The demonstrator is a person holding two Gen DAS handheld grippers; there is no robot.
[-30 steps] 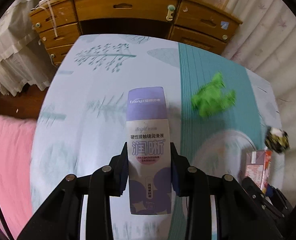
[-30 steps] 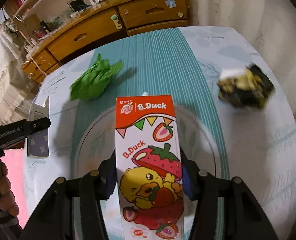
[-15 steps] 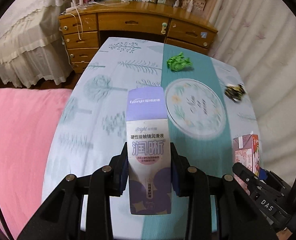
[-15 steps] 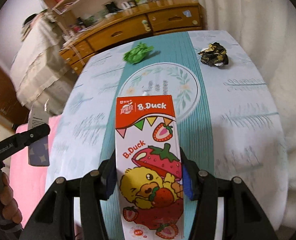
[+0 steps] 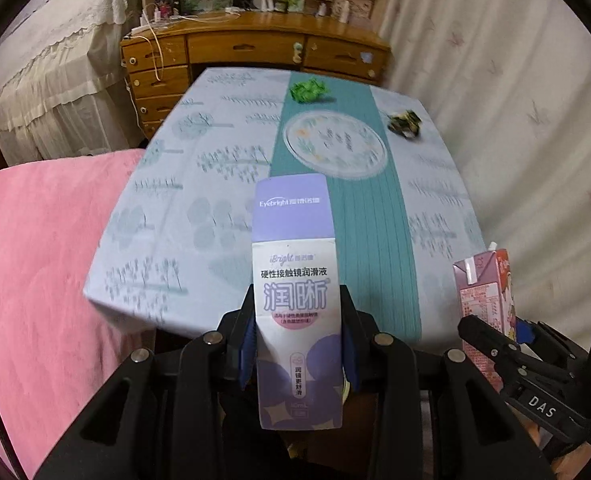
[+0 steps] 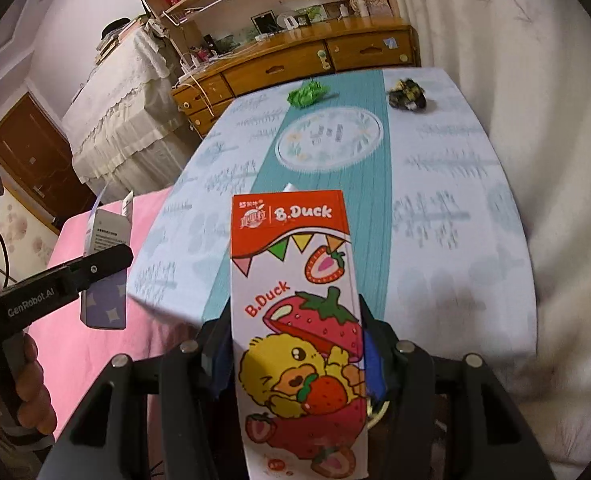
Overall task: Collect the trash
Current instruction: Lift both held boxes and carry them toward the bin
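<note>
My left gripper (image 5: 297,344) is shut on a purple and white eye-care box (image 5: 295,280), held off the near edge of the table. My right gripper (image 6: 295,360) is shut on a red B.Duck strawberry carton (image 6: 295,312), also held back from the table. The carton shows at the right of the left wrist view (image 5: 487,292); the purple box shows at the left of the right wrist view (image 6: 107,264). A crumpled green paper (image 5: 308,89) and a dark crumpled wrapper (image 5: 405,122) lie at the table's far end.
The table (image 5: 199,200) has a pale blue printed cloth with a teal runner and a round white mat (image 5: 335,146). A pink bed (image 5: 35,260) lies left. A wooden desk (image 5: 255,48) stands behind, and a curtain (image 5: 515,100) hangs right.
Both grippers have pulled back and up from over the table, each still holding its box. The table now looks farther away and its near edge shows.
</note>
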